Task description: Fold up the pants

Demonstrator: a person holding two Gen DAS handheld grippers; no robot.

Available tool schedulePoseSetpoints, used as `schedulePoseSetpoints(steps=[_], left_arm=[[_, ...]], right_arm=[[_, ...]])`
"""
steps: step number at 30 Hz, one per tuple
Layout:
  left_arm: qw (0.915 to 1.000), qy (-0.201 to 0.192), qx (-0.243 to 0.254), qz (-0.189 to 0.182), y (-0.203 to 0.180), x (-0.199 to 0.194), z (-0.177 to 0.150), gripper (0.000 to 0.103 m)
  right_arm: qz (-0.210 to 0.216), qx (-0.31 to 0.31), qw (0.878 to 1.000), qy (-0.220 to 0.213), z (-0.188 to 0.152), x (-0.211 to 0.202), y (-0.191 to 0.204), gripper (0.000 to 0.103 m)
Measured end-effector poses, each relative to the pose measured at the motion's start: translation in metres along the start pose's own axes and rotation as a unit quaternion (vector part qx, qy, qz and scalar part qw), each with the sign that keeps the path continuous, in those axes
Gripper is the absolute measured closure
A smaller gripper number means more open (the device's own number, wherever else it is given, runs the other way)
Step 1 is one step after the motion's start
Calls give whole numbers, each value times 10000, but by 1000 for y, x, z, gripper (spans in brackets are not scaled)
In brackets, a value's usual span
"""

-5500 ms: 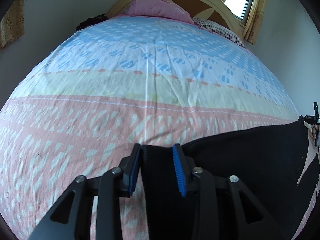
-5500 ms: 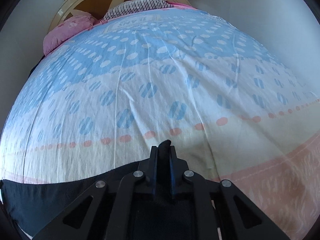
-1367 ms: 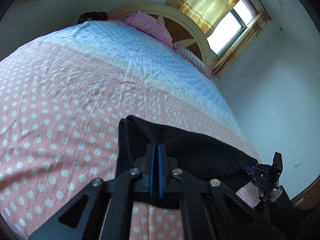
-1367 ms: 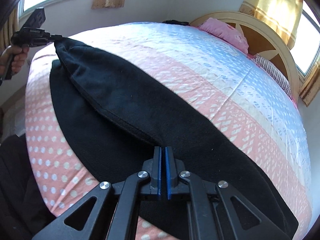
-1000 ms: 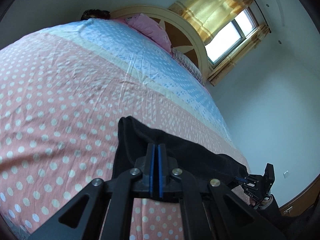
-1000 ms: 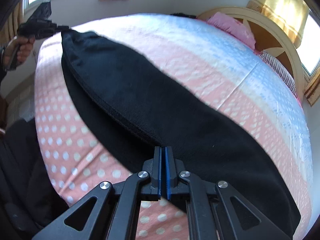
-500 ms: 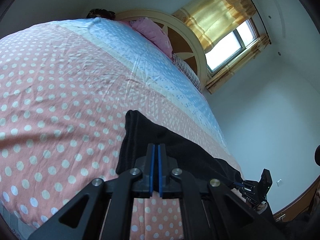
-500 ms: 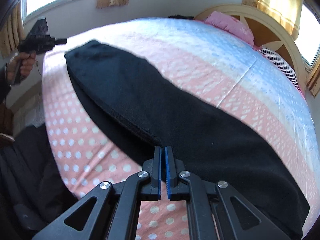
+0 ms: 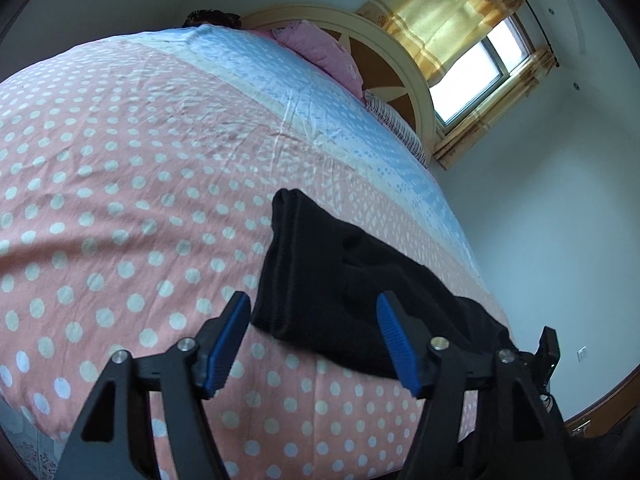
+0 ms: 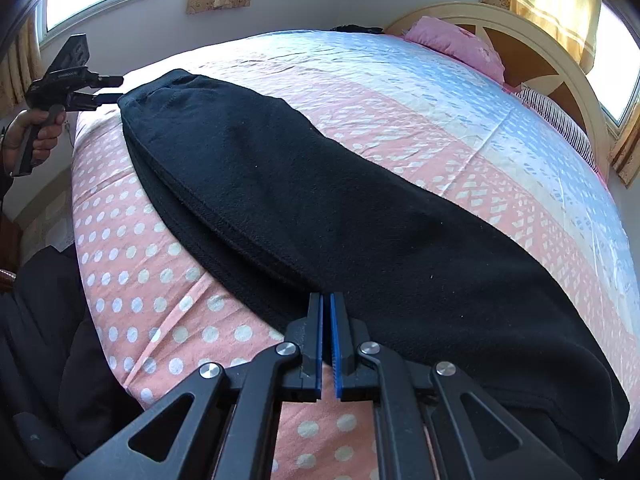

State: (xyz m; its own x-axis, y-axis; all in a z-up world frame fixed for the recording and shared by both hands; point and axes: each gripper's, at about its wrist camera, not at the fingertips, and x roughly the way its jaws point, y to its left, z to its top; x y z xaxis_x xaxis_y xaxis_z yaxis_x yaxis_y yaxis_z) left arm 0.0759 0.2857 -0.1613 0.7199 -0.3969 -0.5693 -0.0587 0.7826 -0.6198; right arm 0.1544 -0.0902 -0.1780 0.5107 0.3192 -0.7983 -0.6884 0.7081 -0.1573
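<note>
Black pants (image 10: 300,200) lie folded lengthwise along the near edge of the bed, one leg on top of the other. My left gripper (image 9: 312,304) hovers just before one end of the pants (image 9: 340,280); its jaws are opening and the blue pads (image 9: 230,332) touch no cloth. The right wrist view shows that left gripper (image 10: 120,89) in a hand at the pants' far end, tips apart. My right gripper (image 10: 326,300) is shut on the pants' near edge at the other end. The left wrist view shows the right gripper (image 9: 546,354) small at the far end.
The bed sheet (image 9: 120,200) is pink with white dots, then blue toward the headboard (image 10: 560,60). A pink pillow (image 10: 456,46) and a striped one (image 10: 560,124) lie there. Curtained windows (image 9: 476,80) are behind. The person's dark clothing (image 10: 44,320) is at the bed's edge.
My left gripper's jaws have opened and let go of the pants' end, which now rests on the bed. The right gripper stays shut on the other end.
</note>
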Motion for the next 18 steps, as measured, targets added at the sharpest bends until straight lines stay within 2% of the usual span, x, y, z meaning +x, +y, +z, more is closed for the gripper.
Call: schedulePoseSetpoints(steps=[1,2,3,4,6,10,12,15,18], left_arm=[[9999,65,116,67,-3,5,-1,58],[9996,148,206,141,-5,10,-1,67],[9990,221,295,250,-8,14,-2,80],[9979,266,440,403,-11,17,-3,88],[9952,351,693,604,-17,21,-3,98],[9933,246,778,820,-22,12,2,99],[9947,135,726,714,-20,1,8,99],[9946,112,747,708,-21,-3,11,99],[9951,156,669,718,-14,1,11,99]], right_arm=[[-14,-9,10000,2,0,0,0,100],[-24,-17,10000,2,1,1,0,100],[-37,-30,10000,-6,2,1,0,100],[-41,-33,10000,-11,3,1,0,100],[-15,-34,10000,-27,6,-2,0,100],[59,59,9992,-393,17,-30,-2,100],[138,98,9987,-490,21,-43,-3,100],[206,83,9990,-377,17,-40,0,100],[222,-7,9998,11,5,-17,9,100]])
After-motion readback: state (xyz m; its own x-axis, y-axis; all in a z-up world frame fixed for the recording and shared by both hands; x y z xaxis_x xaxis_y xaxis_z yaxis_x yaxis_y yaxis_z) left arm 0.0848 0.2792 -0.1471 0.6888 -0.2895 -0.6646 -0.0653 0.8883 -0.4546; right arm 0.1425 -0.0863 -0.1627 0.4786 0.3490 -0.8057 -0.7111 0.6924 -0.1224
